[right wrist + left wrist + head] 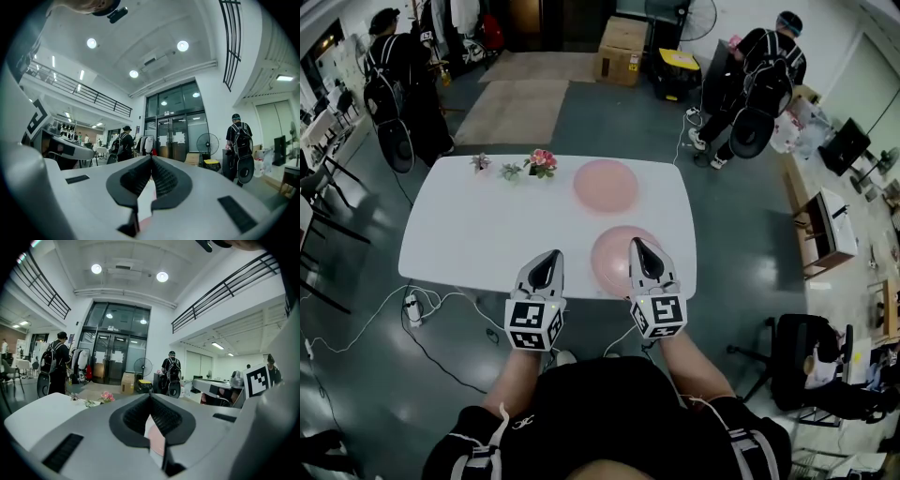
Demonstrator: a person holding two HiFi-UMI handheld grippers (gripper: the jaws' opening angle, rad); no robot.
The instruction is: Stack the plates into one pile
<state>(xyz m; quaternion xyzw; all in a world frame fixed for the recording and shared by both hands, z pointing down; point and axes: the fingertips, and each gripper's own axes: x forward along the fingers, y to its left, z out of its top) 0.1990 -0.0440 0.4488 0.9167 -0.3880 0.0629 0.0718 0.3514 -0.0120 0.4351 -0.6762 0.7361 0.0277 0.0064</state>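
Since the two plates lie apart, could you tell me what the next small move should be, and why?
Probably open the right tongs and lower them to the near plate rim: they are shut and empty over its edge, and the far plate lies apart, waiting for it.

- A white table [469, 234] stands in the middle of a grey floor.
- A small pot of pink flowers [542, 161] sits near the far edge of the table.
- Two tiny green plants [480, 162] sit just beside the flowers.
- Two brown mats [511, 111] lie on the floor past the table.
- A cardboard box [622, 52] stands behind the mats.
- A black box with a yellow lid [677, 73] is beside it.
- A round fan [689, 14] stands near the boxes.
- One person in black [398, 84] stands far left.
- Another person in black [755, 80] stands far right.
- A white plug strip [413, 307] lies on the floor with wires.
- A black chair [797, 361] is on the right.
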